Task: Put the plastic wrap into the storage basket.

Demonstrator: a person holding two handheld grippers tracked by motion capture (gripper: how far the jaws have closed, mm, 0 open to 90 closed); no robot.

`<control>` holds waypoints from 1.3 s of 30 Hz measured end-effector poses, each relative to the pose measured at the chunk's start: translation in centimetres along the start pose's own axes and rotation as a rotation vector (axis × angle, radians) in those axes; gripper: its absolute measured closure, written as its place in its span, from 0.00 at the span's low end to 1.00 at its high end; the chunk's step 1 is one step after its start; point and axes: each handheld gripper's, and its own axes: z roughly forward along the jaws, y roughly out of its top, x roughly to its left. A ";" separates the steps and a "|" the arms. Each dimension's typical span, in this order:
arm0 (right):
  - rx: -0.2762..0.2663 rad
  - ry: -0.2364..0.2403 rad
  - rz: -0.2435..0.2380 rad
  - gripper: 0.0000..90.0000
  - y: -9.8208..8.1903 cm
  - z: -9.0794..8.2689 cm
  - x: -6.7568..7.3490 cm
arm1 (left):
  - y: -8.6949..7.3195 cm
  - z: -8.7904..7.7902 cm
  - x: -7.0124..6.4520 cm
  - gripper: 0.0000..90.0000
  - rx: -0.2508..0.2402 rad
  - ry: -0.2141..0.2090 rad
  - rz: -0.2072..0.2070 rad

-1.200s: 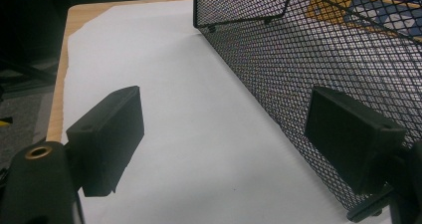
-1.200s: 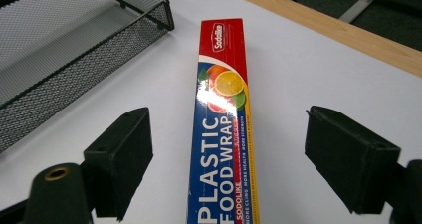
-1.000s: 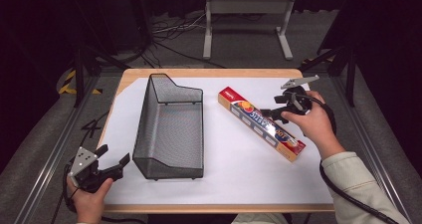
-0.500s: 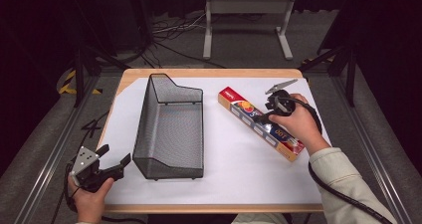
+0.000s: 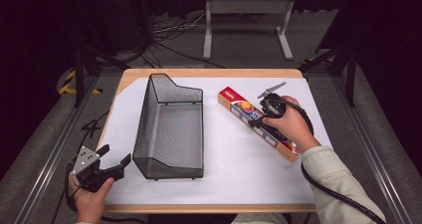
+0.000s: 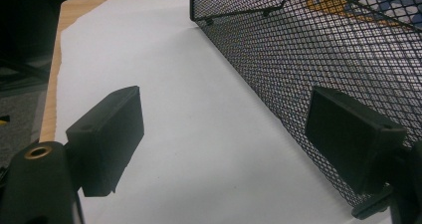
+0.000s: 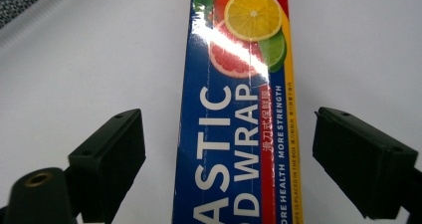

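The right gripper has come down since a second ago: it was held up above the far end of the plastic wrap box then, and now it sits low over the middle of the box, with the person's right hand wrapped round its body. Its jaws have just been opening wider, and in the right gripper view they stand well apart, one on each side of the plastic wrap box, with white table showing between each jaw and the carton. The pads are not pressing on it; the box lies between them, untouched as far as I can see.

The box itself has not shifted. It lies flat on the white table cover, right of centre, running on a slant from its red far-left end towards the near right, where the sleeve covers part of it. Its blue face with the citrus picture is turned up.

To the left of it, apart from it, stands the black mesh basket, long side running near to far.

The left gripper has stayed put at the near left corner of the table, held in the left hand. Its jaws are spread wide with nothing between them, and in the left gripper view the wall of the mesh basket rises just beside its right jaw.
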 end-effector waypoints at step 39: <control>0.145 -0.081 0.001 0.45 -0.3 1.7 0.6 | -0.1 0.2 0.1 0.18 0.005 0.005 -0.008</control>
